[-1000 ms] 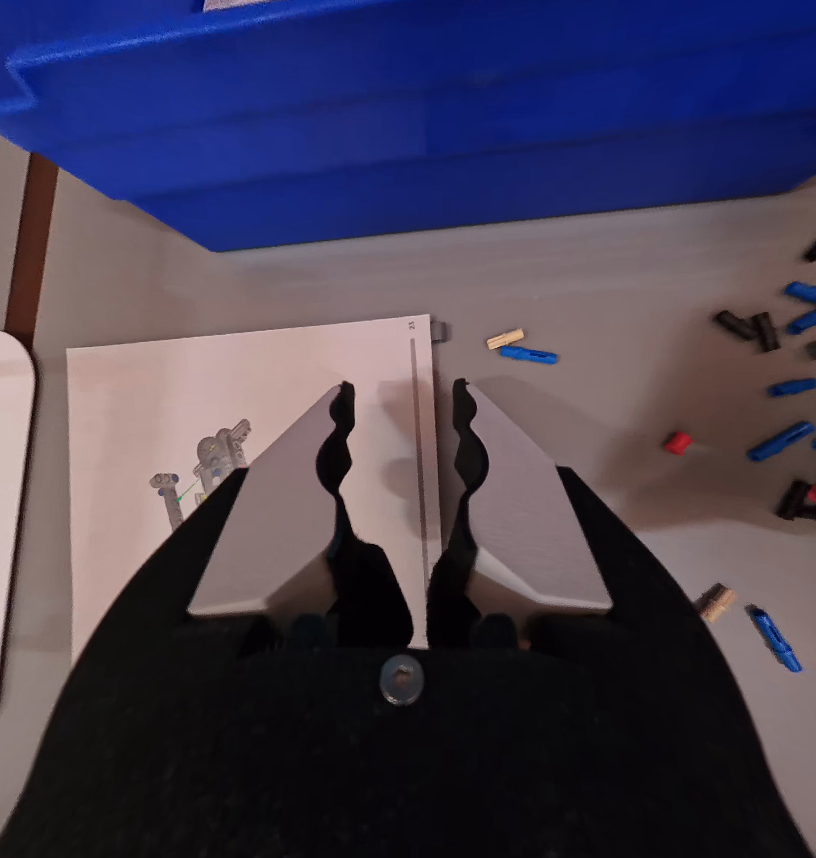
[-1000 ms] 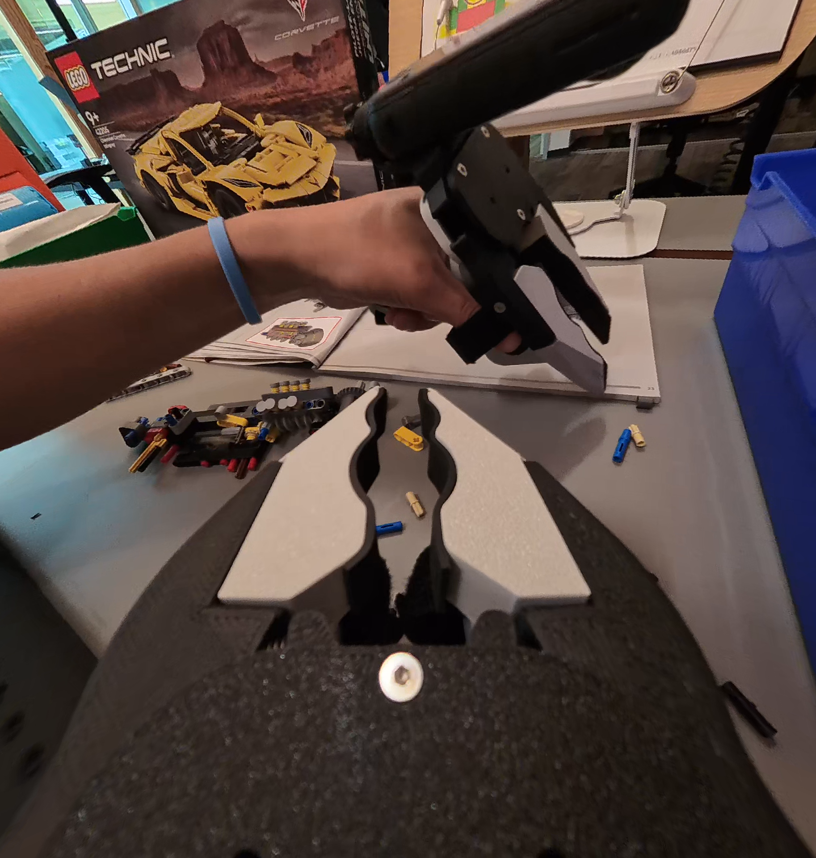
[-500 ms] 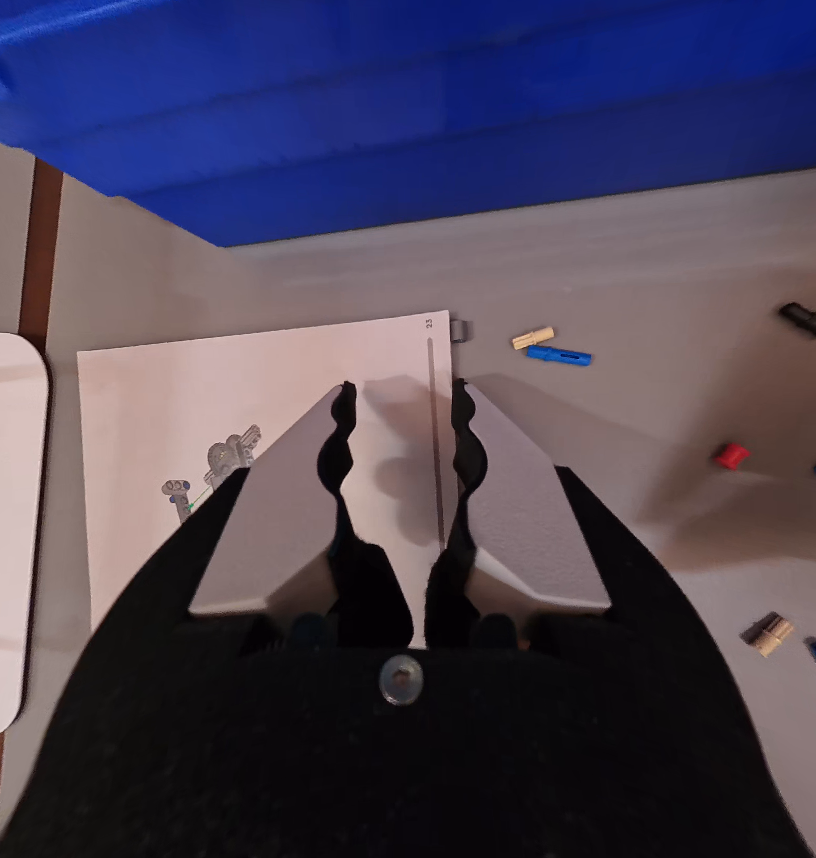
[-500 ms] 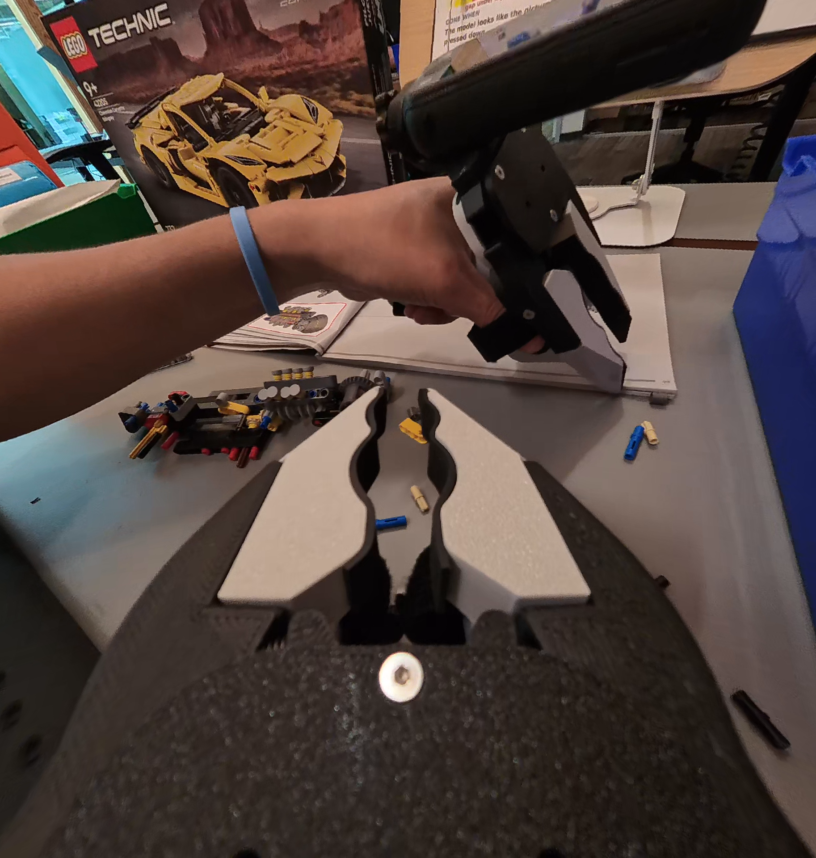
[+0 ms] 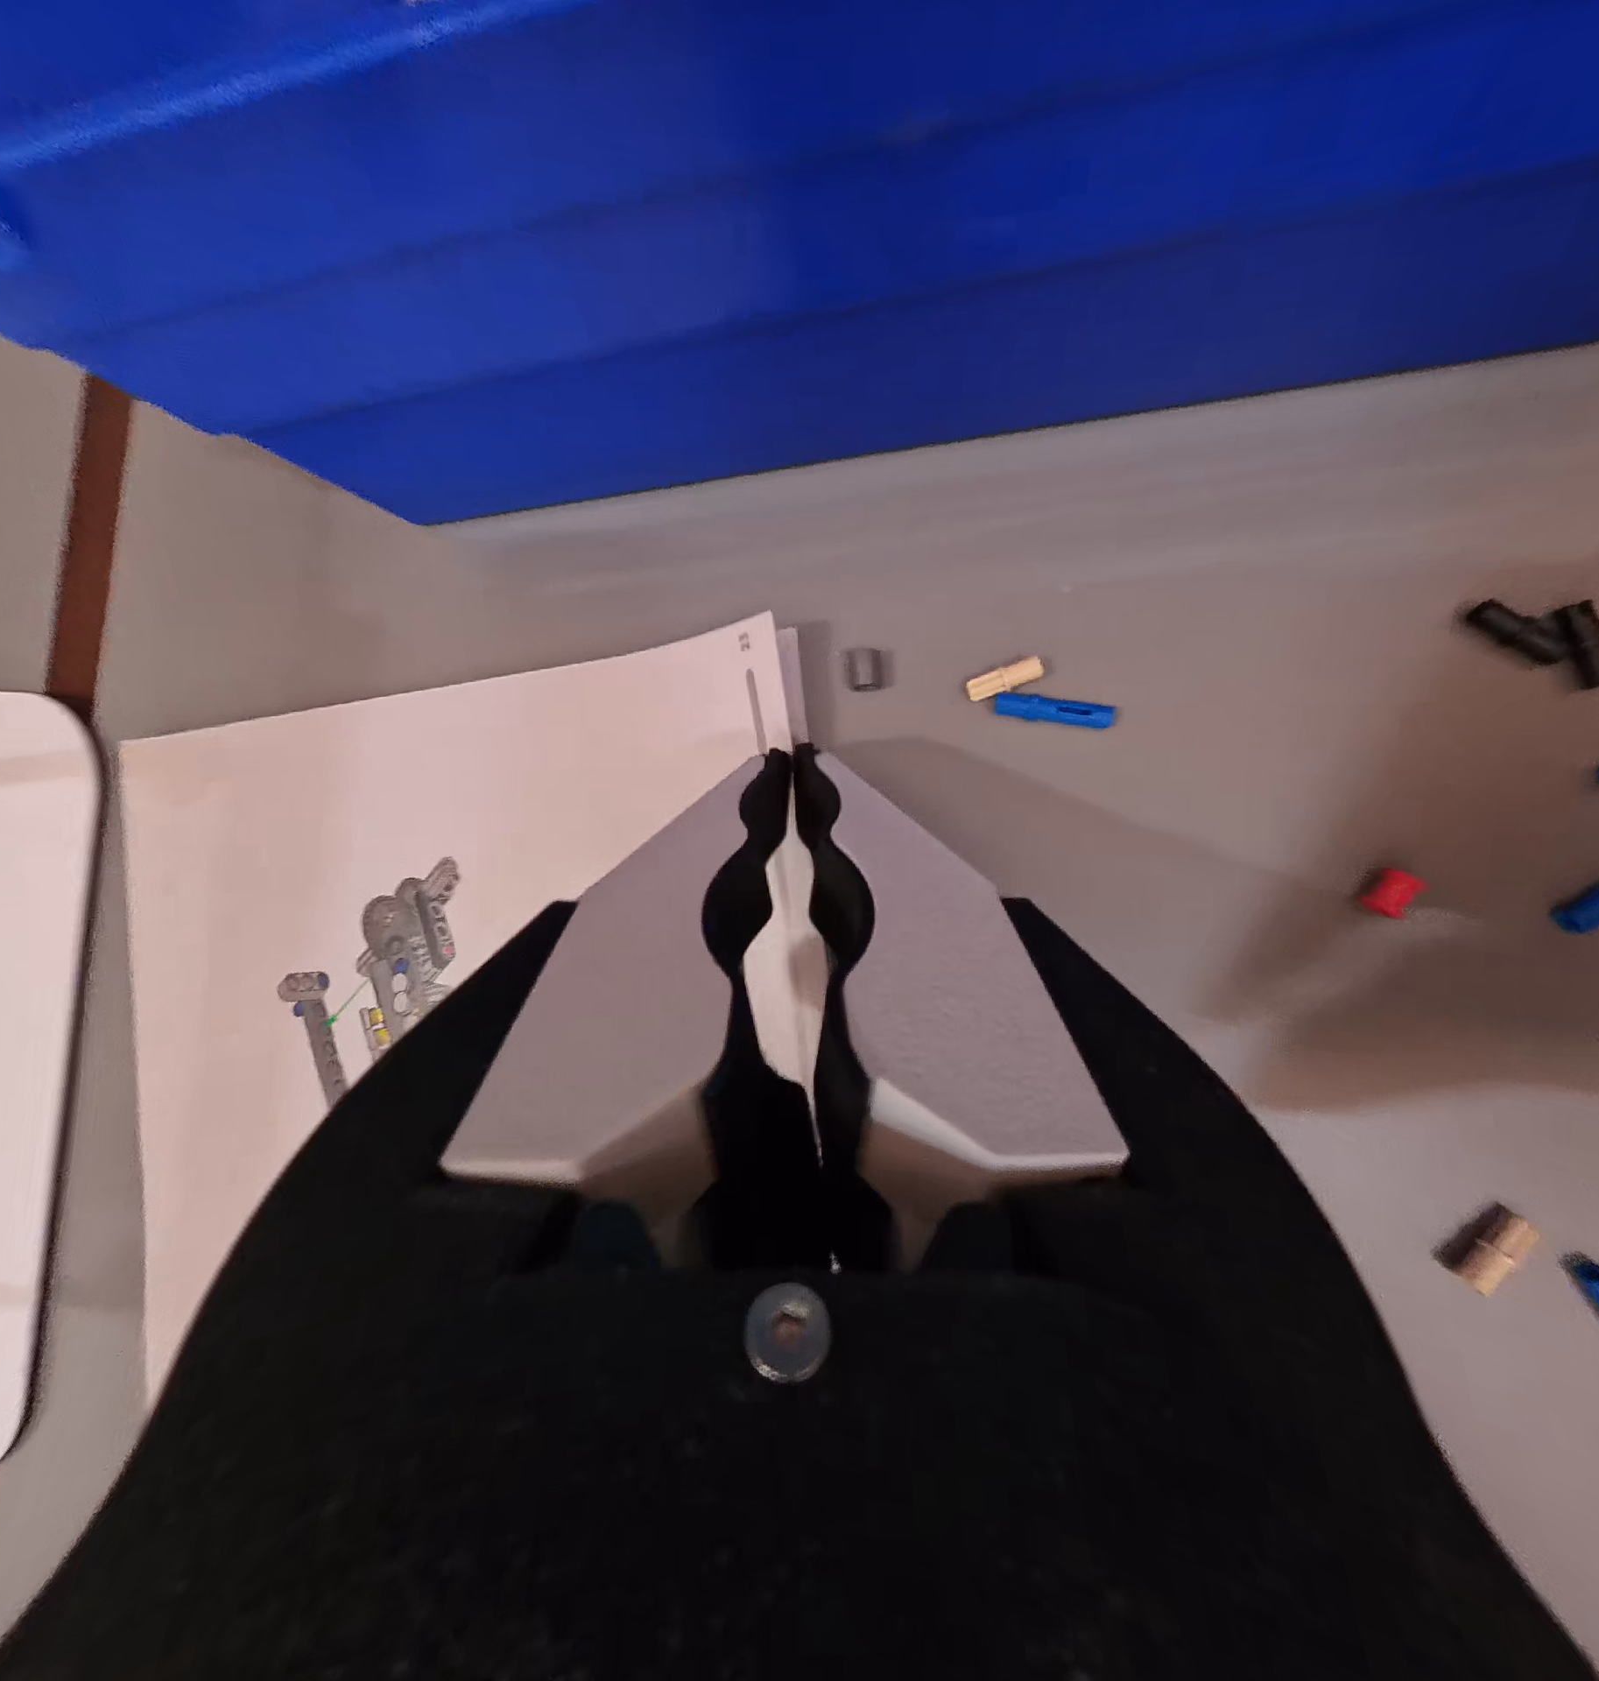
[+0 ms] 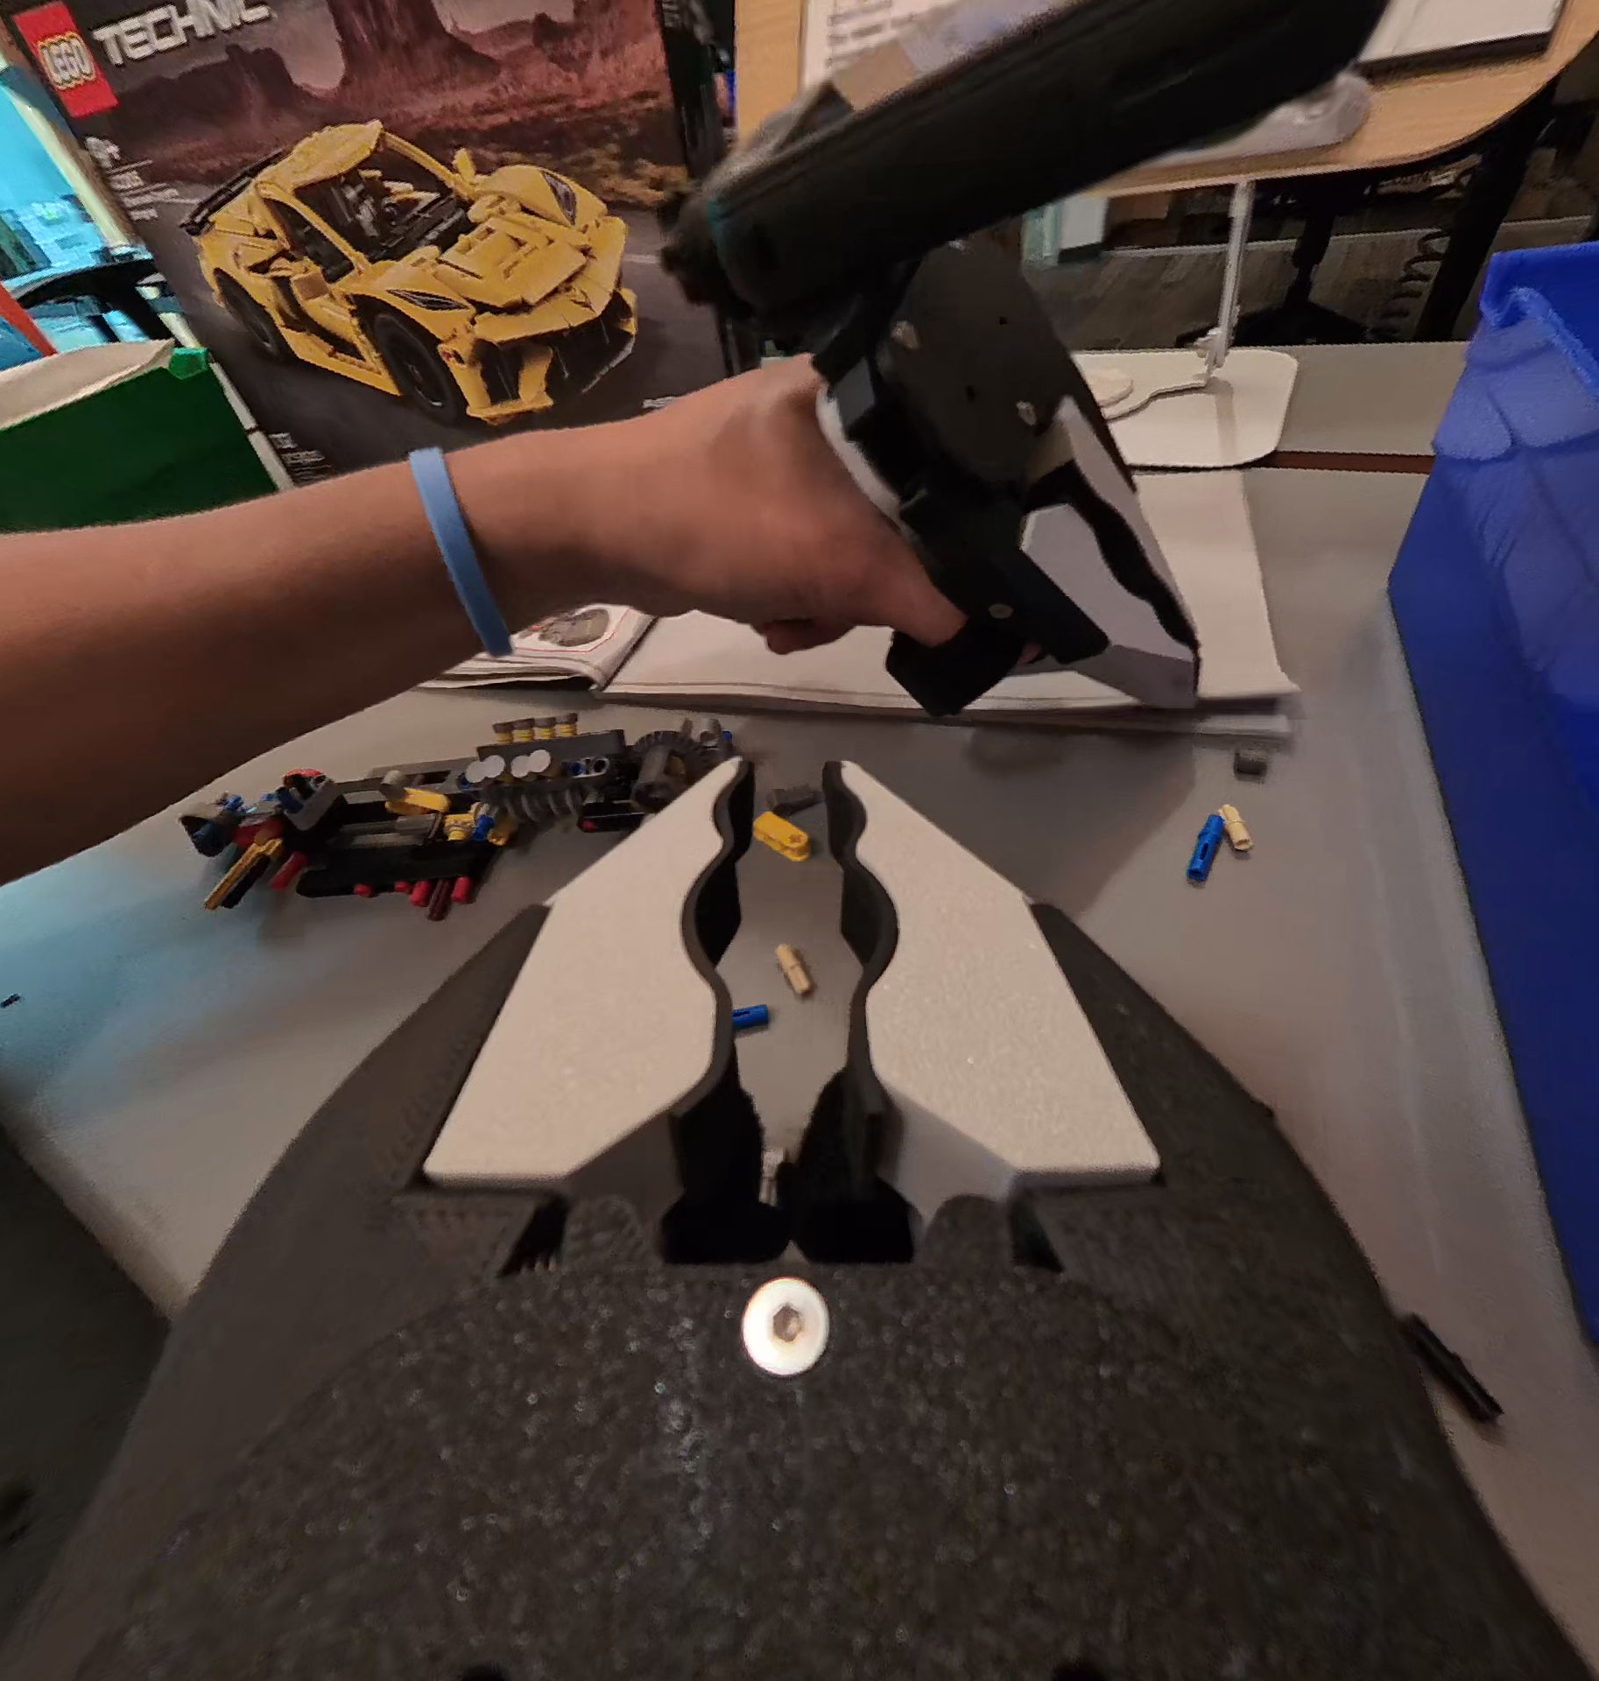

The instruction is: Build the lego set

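Note:
The open instruction booklet (image 5: 505, 800) lies on the grey table. My left gripper (image 5: 791, 755) is shut on the right edge of its top page, and a thin strip of paper runs between the jaws. The right wrist view shows it (image 6: 1182, 673) held by a hand, tip down on the booklet (image 6: 1214, 591). My right gripper (image 6: 787, 773) is open and empty above the table. The partly built model (image 6: 468, 800) lies just left of its fingers. A yellow piece (image 6: 782, 835), a tan pin (image 6: 794, 969) and a blue pin (image 6: 749, 1017) lie between them.
A big blue bin (image 5: 778, 227) stands just beyond the booklet, on the right in the right wrist view (image 6: 1551, 728). A grey bush (image 5: 867, 669), tan pin (image 5: 1005, 678), blue pin (image 5: 1055, 709) and red piece (image 5: 1392, 891) lie loose. The set's box (image 6: 368, 209) stands behind. The tips of one gripper are about 15 cm away from the tips of the other. From the right gripper's tips to the tan pin (image 6: 794, 969) is close to 8 cm. It turns up in the left wrist view (image 5: 1486, 1257) as well.
My left gripper has closed from open onto the page edge and moved toward the booklet's right edge. The right gripper has stayed open and has hardly moved.

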Tool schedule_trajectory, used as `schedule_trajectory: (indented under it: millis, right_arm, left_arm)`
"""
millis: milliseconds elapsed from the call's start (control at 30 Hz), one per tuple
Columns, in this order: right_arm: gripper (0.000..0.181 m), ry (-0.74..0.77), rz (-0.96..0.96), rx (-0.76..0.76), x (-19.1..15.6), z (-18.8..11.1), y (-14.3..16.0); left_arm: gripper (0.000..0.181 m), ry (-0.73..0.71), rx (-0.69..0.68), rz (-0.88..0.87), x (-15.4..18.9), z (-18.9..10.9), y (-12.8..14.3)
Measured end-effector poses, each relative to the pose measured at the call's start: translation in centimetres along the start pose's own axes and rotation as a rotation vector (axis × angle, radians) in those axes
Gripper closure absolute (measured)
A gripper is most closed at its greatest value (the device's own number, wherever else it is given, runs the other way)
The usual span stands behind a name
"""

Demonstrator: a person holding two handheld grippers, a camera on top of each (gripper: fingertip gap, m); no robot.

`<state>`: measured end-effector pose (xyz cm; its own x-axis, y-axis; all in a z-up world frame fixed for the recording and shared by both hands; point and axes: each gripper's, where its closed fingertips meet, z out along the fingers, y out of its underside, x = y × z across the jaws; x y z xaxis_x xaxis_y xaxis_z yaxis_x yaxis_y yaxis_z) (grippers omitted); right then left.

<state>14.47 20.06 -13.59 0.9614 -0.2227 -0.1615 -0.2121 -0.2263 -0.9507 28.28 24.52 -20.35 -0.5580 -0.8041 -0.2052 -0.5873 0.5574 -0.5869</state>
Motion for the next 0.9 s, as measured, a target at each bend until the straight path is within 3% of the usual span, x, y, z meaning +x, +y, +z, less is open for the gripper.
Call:
schedule_trajectory:
  millis: [133, 267, 467, 633, 733, 800, 900]
  right_arm:
    - [0.151, 0.106, 0.054, -0.037, 2.3, 0.4, 0.5]
    - [0.119, 0.165, 0.053, -0.126, 4.8, 2.6, 1.0]
    - [0.111, 0.230, 0.072, -0.343, 8.1, 8.7, 1.8]
    - [0.125, 0.232, 0.094, -0.417, 10.0, 13.4, 1.9]
    - [0.163, 0.247, 0.058, -0.410, 10.2, 14.3, 1.4]
    - [0.170, 0.245, -0.021, -0.357, 9.4, 14.2, 0.2]
    - [0.175, 0.267, -0.347, -0.294, 6.5, 13.9, -1.5]
  left_arm:
    - [0.181, -0.040, 0.064, -0.031, -1.0, -1.1, -0.4]
    - [0.181, -0.029, 0.113, -0.082, -1.7, -2.2, -0.5]
    - [0.181, -0.031, 0.161, -0.114, -2.8, -3.5, -0.1]
    - [0.181, 0.015, 0.236, -0.204, -3.5, -4.8, 0.0]
    - [0.181, 0.082, 0.288, -0.331, -3.6, -6.1, 0.2]
    - [0.177, 0.187, 0.313, -0.471, -3.2, -7.8, 0.7]
    - [0.132, 0.251, 0.457, -0.737, -5.0, -12.1, 1.8]
